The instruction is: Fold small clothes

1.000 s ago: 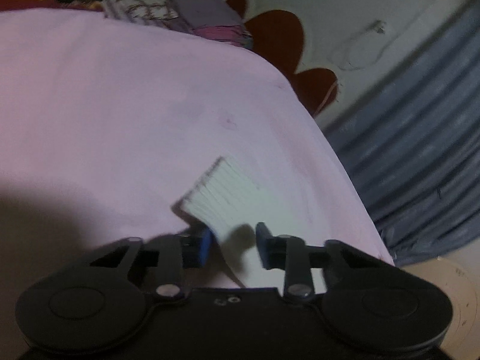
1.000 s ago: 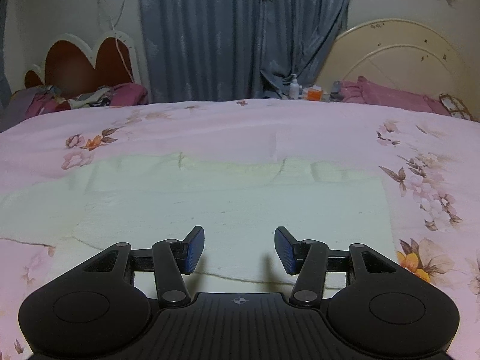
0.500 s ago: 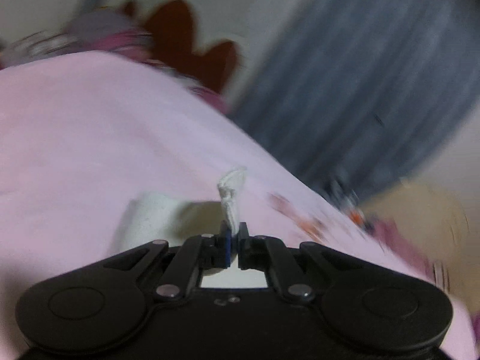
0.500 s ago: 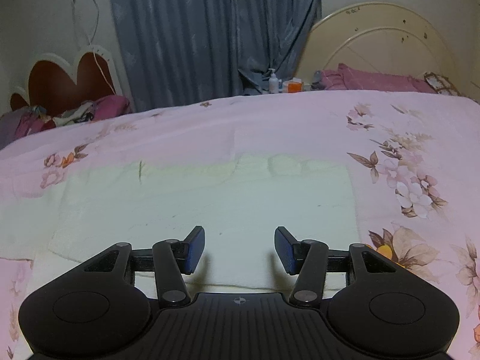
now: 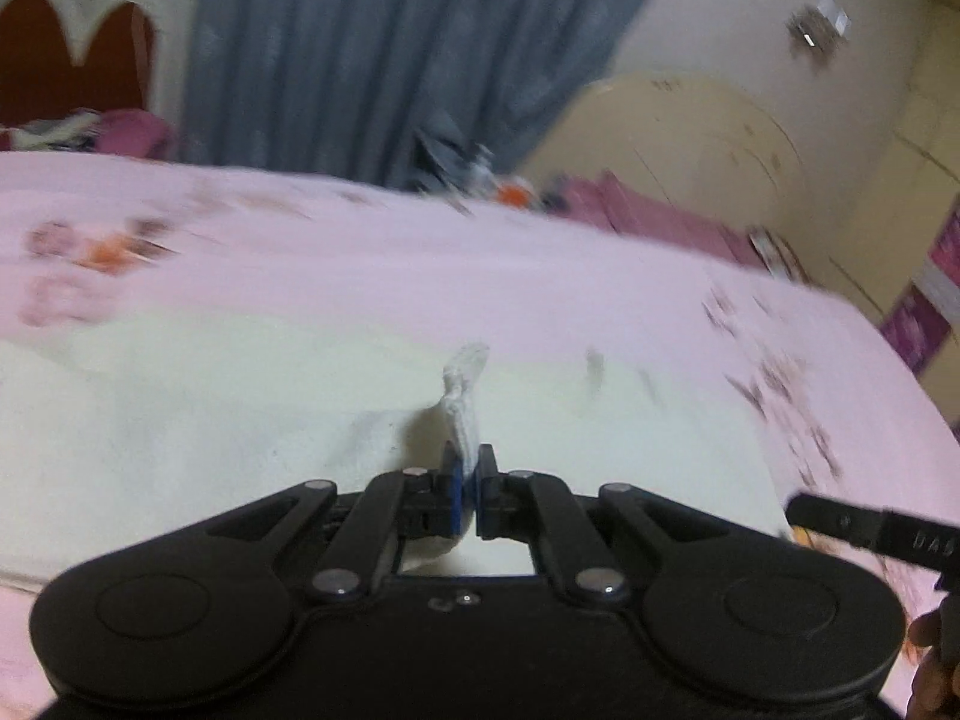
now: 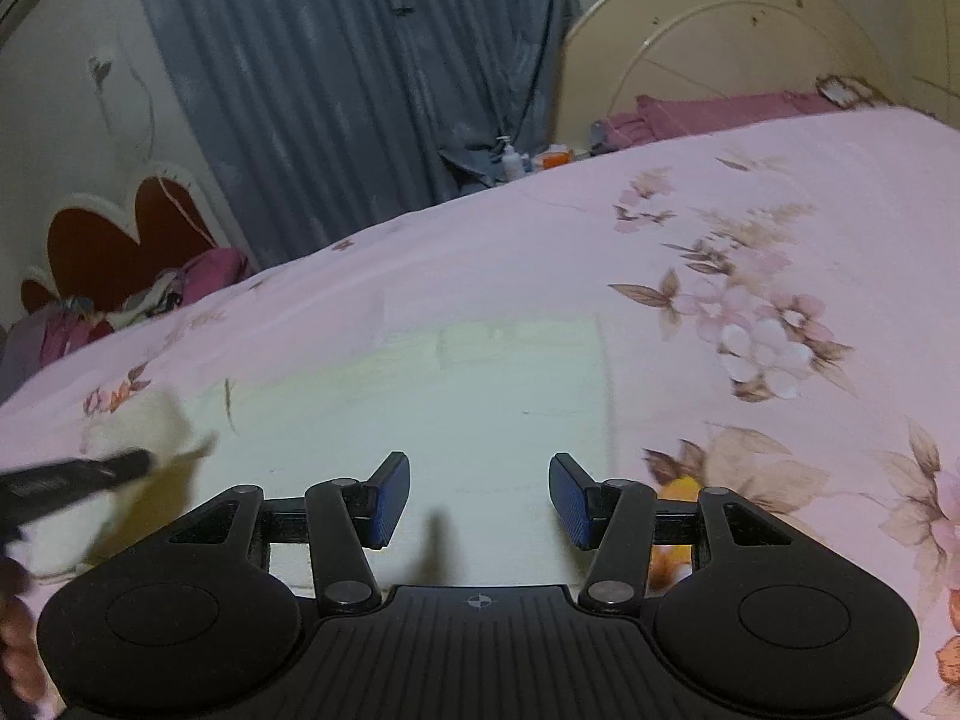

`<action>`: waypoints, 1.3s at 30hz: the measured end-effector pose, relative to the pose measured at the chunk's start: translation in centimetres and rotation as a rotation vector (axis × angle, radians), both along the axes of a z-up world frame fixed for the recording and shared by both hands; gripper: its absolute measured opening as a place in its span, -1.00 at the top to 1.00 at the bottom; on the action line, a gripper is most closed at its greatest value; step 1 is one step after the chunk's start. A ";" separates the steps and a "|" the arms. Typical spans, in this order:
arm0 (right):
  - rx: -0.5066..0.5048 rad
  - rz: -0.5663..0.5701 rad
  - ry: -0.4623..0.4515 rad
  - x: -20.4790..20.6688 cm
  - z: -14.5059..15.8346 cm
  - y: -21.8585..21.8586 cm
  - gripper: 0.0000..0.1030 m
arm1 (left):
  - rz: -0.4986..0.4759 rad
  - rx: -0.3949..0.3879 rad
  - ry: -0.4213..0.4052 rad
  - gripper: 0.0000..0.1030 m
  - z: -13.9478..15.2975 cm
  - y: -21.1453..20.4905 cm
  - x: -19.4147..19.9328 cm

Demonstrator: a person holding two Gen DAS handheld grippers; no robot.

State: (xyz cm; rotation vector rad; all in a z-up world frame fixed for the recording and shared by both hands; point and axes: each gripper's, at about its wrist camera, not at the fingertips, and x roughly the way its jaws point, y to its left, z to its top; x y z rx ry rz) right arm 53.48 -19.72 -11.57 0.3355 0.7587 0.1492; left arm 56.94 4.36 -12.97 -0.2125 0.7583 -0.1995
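Note:
A pale cream-white garment (image 5: 198, 420) lies spread flat on the pink floral bedspread (image 5: 420, 252). My left gripper (image 5: 470, 495) is shut on a pinched-up edge of the garment (image 5: 463, 414), which stands up in a ridge between the jaws. In the right wrist view the garment (image 6: 480, 414) lies under and ahead of my right gripper (image 6: 480, 498), which is open and empty just above the cloth near its right part. The left gripper's finger (image 6: 90, 471) shows blurred at the left, with lifted cloth behind it.
A grey-blue curtain (image 6: 360, 72) hangs behind the bed. A red heart-shaped headboard (image 6: 126, 240) with piled clothes is at the far left, a cream headboard (image 6: 738, 42) and pink bedding at the far right. Bottles (image 6: 510, 156) stand between them.
My left gripper closed on the garment's edge and swung right toward the garment's middle, carrying the pinched cloth. My right gripper shifted toward the garment's right side and stayed open.

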 end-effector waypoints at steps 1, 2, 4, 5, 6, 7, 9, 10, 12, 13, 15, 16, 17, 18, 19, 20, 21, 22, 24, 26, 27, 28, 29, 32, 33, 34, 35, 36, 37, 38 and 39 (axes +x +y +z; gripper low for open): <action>0.009 -0.001 0.002 -0.1 0.0 -0.4 0.00 | -0.024 0.005 0.023 0.93 -0.6 -0.6 -0.3; 0.019 -0.002 0.006 -0.2 0.0 -0.8 0.00 | -0.053 0.007 0.050 0.87 -1.4 -1.5 0.1; 0.045 0.007 0.015 -0.3 0.1 -1.5 0.00 | -0.089 0.034 0.069 0.49 -2.6 -3.2 1.1; 0.060 0.012 0.020 -0.3 0.1 -1.7 -0.01 | -0.103 0.055 0.040 0.16 -2.4 -3.7 0.6; 0.071 0.019 0.022 -0.3 0.1 -1.7 -0.01 | -0.113 0.072 0.022 -0.19 -2.1 -3.7 0.3; 0.083 0.028 0.022 -0.3 0.2 -1.7 -0.01 | -0.103 0.095 -0.009 -0.23 -1.7 -3.5 -0.4; 0.119 0.059 0.022 -0.1 0.3 -1.1 0.00 | -0.057 0.136 -0.051 -0.20 -0.7 -2.2 -2.0; 0.140 0.079 0.024 0.0 0.2 -0.6 0.00 | -0.017 0.142 -0.059 -0.19 -0.3 -0.9 -3.0; 0.178 0.129 0.030 0.4 0.0 1.0 0.00 | 0.076 0.126 -0.059 -0.14 0.1 2.7 -5.2; 0.191 0.147 0.036 0.6 -0.1 1.8 0.00 | 0.118 0.125 -0.054 -0.13 0.2 4.4 -6.1; 0.198 0.186 0.053 1.3 -0.7 3.7 0.00 | 0.191 0.148 -0.028 -0.11 0.0 7.5 -8.0; 0.191 0.200 0.058 1.6 -1.0 4.6 0.00 | 0.227 0.159 -0.006 -0.11 -0.4 9.0 -8.8; 0.184 0.211 0.067 2.1 -1.4 5.5 0.00 | 0.255 0.156 0.016 -0.11 -0.8 10.3 -9.3; 0.182 0.214 0.083 2.6 -1.9 6.3 0.00 | 0.286 0.140 0.034 -0.11 -1.1 11.5 -9.7; 0.185 0.215 0.093 2.9 -2.3 6.7 0.00 | 0.308 0.117 0.048 -0.11 -1.5 12.4 -9.9; 0.185 0.219 0.100 3.4 -2.7 7.3 0.00 | 0.317 0.103 0.059 -0.12 -1.8 13.0 -9.9; 0.178 0.227 0.100 3.7 -2.8 7.9 0.00 | 0.320 0.101 0.070 -0.12 -2.2 13.4 -9.7; 0.166 0.241 0.098 4.1 -2.8 8.5 0.01 | 0.315 0.104 0.073 -0.12 -2.5 13.5 -9.5; 0.131 0.287 0.092 4.5 -2.5 9.9 0.24 | 0.304 0.131 0.070 -0.12 -3.1 13.3 -8.6; 0.060 0.320 0.091 4.9 -2.5 11.3 0.94 | 0.307 0.147 0.069 -0.15 -3.6 13.0 -8.1; 0.032 0.326 0.076 4.8 -2.2 11.6 0.94 | 0.304 0.151 0.073 -0.14 -3.6 12.9 -7.9; 0.014 0.325 0.057 4.5 -2.0 11.6 0.95 | 0.295 0.164 0.077 -0.14 -3.4 12.9 -7.8; 0.010 0.312 0.028 4.2 -1.4 11.2 0.95 | 0.288 0.175 0.077 -0.14 -3.3 13.0 -8.0; -0.012 0.223 -0.040 3.3 0.1 8.5 0.95 | 0.276 0.174 0.068 -0.09 -3.1 13.0 -8.4; -0.025 0.188 -0.053 2.9 0.5 7.2 0.95 | 0.266 0.176 0.067 -0.02 -3.0 13.1 -8.4; -0.033 0.155 -0.055 2.5 0.6 5.8 0.95 | 0.250 0.174 0.067 0.06 -3.0 13.2 -8.2; -0.044 0.139 -0.046 2.3 0.5 4.9 0.95 | 0.226 0.159 0.066 0.30 -2.8 13.2 -8.1; -0.061 0.133 -0.032 2.1 0.3 4.1 0.95 | 0.197 0.134 0.064 0.56 -2.7 13.4 -8.1; -0.069 0.132 -0.023 1.8 0.0 3.5 0.95 | 0.174 0.118 0.073 0.60 -2.7 13.4 -7.9; -0.071 0.131 -0.016 1.5 -0.3 2.9 0.95 | 0.165 0.124 0.076 0.60 -2.8 13.3 -7.7; -0.076 0.126 -0.013 1.1 -0.5 2.7 0.95 | 0.158 0.132 0.074 0.61 -2.8 13.2 -7.5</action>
